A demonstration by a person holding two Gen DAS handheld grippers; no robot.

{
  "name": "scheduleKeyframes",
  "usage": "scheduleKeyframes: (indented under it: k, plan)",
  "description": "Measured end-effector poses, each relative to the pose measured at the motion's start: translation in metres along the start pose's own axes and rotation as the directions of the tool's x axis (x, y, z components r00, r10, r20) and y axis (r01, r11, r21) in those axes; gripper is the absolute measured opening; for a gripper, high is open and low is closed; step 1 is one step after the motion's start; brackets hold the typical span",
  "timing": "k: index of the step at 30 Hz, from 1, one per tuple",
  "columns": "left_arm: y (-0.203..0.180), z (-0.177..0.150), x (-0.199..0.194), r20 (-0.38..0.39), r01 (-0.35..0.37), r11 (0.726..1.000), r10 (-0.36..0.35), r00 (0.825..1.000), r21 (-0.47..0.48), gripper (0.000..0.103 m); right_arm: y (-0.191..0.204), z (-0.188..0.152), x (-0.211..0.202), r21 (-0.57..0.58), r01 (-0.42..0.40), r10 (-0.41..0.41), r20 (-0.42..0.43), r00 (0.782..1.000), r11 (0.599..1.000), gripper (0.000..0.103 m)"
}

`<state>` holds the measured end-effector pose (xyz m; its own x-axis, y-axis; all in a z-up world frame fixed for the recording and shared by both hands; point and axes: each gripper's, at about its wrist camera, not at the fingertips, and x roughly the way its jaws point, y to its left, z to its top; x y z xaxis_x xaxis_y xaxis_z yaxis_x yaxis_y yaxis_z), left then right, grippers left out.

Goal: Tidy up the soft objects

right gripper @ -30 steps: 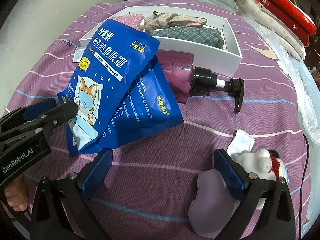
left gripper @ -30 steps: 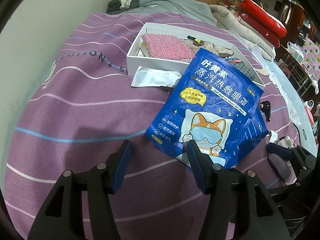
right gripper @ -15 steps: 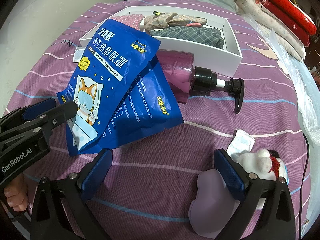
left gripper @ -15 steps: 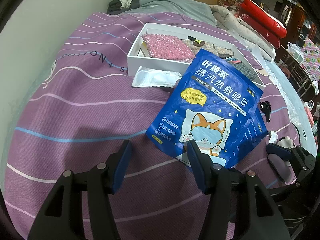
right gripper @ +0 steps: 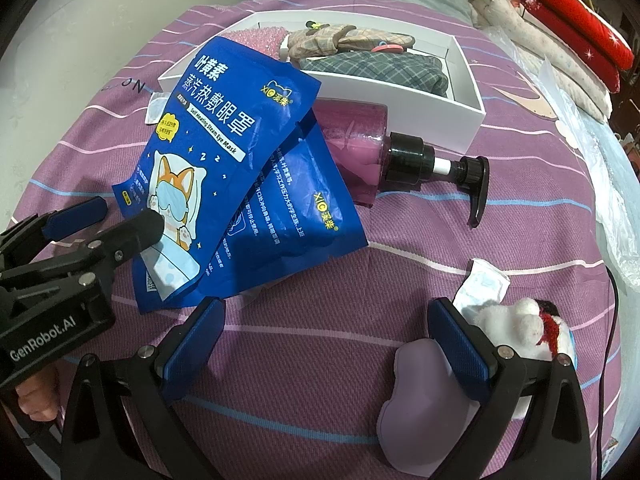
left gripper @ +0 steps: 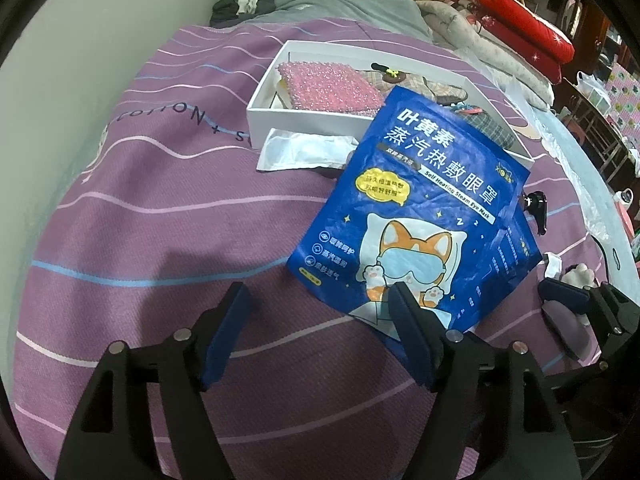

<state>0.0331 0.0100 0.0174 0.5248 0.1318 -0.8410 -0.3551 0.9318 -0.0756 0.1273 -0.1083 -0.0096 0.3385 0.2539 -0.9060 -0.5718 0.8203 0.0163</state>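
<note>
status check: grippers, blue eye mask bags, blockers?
Left gripper opening, nothing between pads. Right gripper open, empty. Blue eye mask bags propped on pump bottle, outside white box.

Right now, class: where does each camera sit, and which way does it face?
Left wrist: on the left gripper, looking down along its opening jaws across the purple bedspread at the blue eye-mask pouch and white box; nothing is between the fingers.
Right wrist: on the right gripper, open, facing the pouch, pump bottle and lilac pad; a fingertip shows.
Shared: pouch, box; each sees the other gripper.
</note>
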Motion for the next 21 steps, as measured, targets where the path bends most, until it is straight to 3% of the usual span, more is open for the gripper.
scheduleKeyframes:
  k: [13,21]
  plan:
    - [0.002,-0.001,-0.003,0.011,0.002,1.000,-0.002,1.000,-0.013,0.073,0.000,0.004,0.003,0.000,-0.002,0.002,-0.013,1.000,1.000,0.103]
    - [0.010,-0.002,-0.007,0.032,0.070,0.997,-0.069,0.997,-0.041,0.073,0.000,0.006,0.003,0.006,-0.006,0.006,-0.023,1.000,1.000,0.103]
